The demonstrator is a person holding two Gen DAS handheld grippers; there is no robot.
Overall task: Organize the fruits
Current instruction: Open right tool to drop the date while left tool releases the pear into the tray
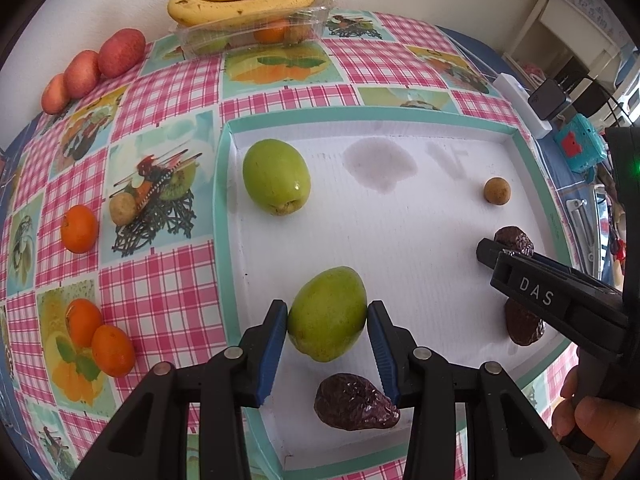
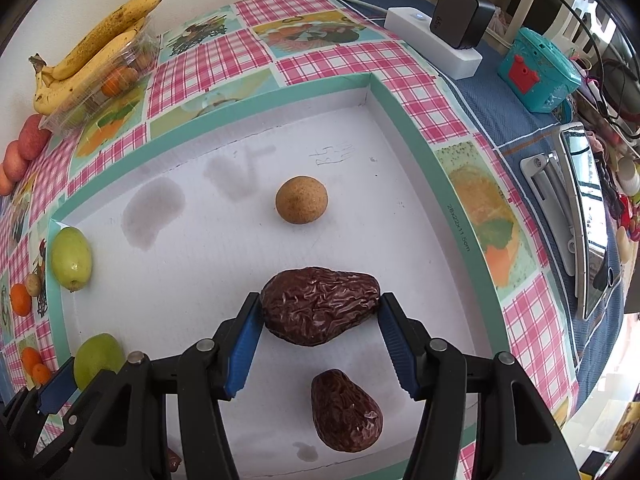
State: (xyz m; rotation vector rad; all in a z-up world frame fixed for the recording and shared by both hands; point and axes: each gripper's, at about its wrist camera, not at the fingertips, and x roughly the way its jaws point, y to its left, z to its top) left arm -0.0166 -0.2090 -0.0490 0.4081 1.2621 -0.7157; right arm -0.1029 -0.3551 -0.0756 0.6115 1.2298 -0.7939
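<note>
Both tongs grip fruit inside the shallow tray [image 1: 400, 114].
The left gripper [image 1: 327, 318] is clamped on a green fruit [image 1: 327, 314], smooth and round: I judge it could squirt out forward if squeezed off-centre, toward the 2nd green fruit [image 1: 276, 176] farther ahead. The right gripper [image 2: 320, 306] pinches a wrinkled date [image 2: 320, 304] by its ends; soft skin may deform or slip, dropping it onto the date [image 2: 346, 410] beneath.

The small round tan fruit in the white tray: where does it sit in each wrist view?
Left wrist: small round tan fruit at far right of the tray, beyond the right claw.
Right wrist: centre, beyond the held dried fruit.
Shared landmark: grey stain to its left.
</note>
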